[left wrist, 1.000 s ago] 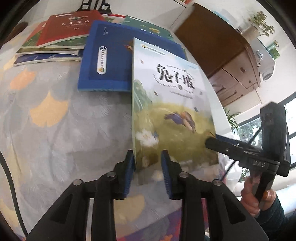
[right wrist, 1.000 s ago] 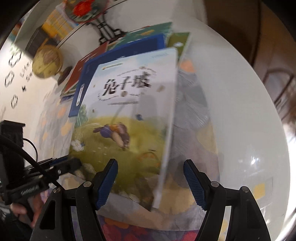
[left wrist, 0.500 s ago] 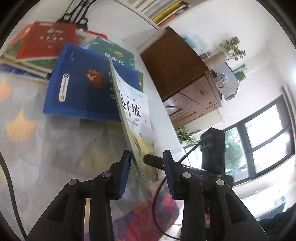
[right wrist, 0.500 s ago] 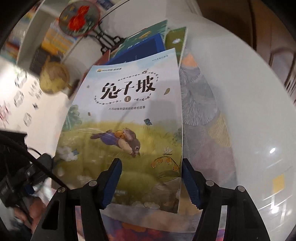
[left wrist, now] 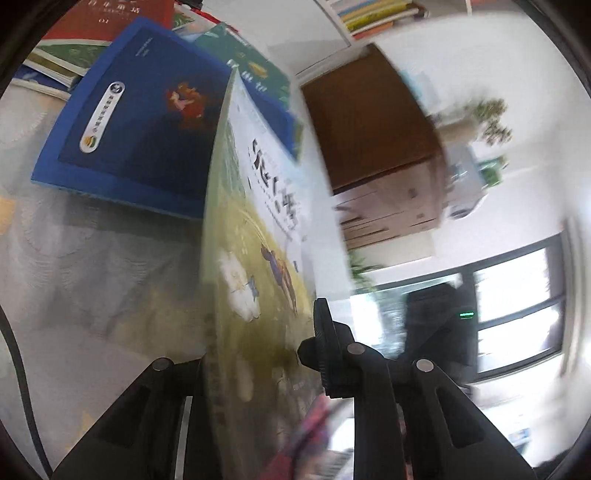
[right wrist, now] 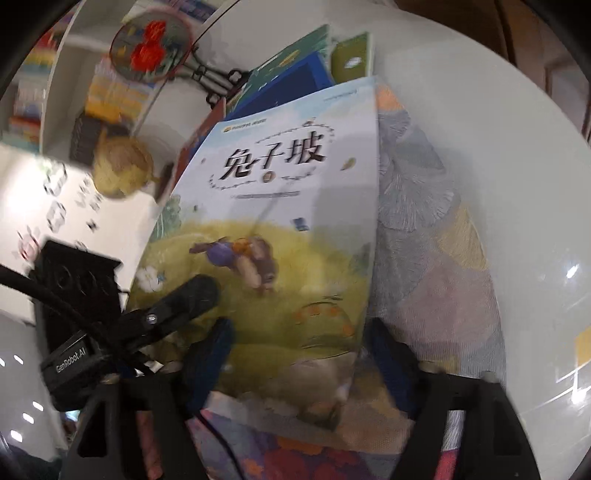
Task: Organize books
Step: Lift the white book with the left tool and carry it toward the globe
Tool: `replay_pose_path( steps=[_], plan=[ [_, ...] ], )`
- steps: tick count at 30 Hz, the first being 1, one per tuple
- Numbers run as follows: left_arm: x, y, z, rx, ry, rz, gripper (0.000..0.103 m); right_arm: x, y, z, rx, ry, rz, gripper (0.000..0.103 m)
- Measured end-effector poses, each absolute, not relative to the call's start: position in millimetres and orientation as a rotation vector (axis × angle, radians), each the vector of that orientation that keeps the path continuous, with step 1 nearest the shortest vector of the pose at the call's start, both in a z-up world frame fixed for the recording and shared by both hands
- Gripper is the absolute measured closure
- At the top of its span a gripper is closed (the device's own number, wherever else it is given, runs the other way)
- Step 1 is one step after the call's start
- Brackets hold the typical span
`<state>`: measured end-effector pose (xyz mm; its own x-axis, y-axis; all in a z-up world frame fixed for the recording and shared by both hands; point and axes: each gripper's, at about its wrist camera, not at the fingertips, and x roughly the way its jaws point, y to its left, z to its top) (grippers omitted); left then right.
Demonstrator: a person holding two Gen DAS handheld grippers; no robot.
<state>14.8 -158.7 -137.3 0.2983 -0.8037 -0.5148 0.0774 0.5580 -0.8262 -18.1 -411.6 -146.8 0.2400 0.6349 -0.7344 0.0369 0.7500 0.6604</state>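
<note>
While tilted up off the patterned tablecloth (right wrist: 424, 229), one rabbit book (right wrist: 280, 236) has its long axis running near to far, title end far. Left gripper (left wrist: 258, 354) jaws clamp its near left corner; right gripper (right wrist: 299, 354) jaws have just widened, straddling its near edge without pressing. Beyond lie one blue book (left wrist: 140, 122), one red book (left wrist: 122, 18) and green ones. One globe (right wrist: 122, 166) stands far left.

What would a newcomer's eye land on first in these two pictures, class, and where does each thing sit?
First, the rabbit picture book, lifted on edge in the middle of both views, with the left gripper shut on its lower edge. Behind it a blue book lies flat on the patterned tablecloth. The right gripper has just been opening, its jaws standing wide around the book's bottom edge.
</note>
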Motion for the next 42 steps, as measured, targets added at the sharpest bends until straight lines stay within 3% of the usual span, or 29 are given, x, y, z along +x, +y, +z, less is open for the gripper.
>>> replay_pose_path(
  steps=[5, 8, 9, 11, 16, 25, 33, 42],
  plan=[
    [14.3, -153.2, -139.5, -0.911, 1.159, -0.727, 0.085, -16.5, -434.8, -161.6, 0.903, 1.238, 0.540, 0.015],
    [10.1, -157.4, -145.3, -0.794, 1.217, -0.641, 0.079, -11.8, -429.4, -165.0, 0.981, 1.215, 0.572, 0.058],
    [4.7, -155.2, -144.8, -0.747, 1.233, -0.606, 0.079, -11.1, -426.9, -164.0, 0.954, 1.221, 0.558, 0.068],
    [-0.9, -155.6, -145.4, -0.618, 1.260, -0.512, 0.073, -10.8, -419.2, -157.9, 0.849, 1.215, 0.534, 0.077],
    [-12.1, -152.1, -140.5, -0.443, 1.243, -0.396, 0.061, -6.3, -400.2, -147.4, 0.616, 1.227, 0.474, 0.078],
    [-28.9, -192.1, -101.1, -0.012, 1.062, -0.342, 0.061, -6.9, -357.3, -112.4, 0.204, 1.156, 0.442, 0.078],
    [-37.8, -182.5, -76.1, 0.030, 0.989, -0.389, 0.063, -21.6, -334.2, -88.9, 0.081, 1.119, 0.522, 0.078],
    [-49.1, -115.3, -52.3, -0.011, 0.930, -0.375, 0.063, -30.1, -270.9, -51.1, -0.039, 1.062, 0.579, 0.078]
  ],
)
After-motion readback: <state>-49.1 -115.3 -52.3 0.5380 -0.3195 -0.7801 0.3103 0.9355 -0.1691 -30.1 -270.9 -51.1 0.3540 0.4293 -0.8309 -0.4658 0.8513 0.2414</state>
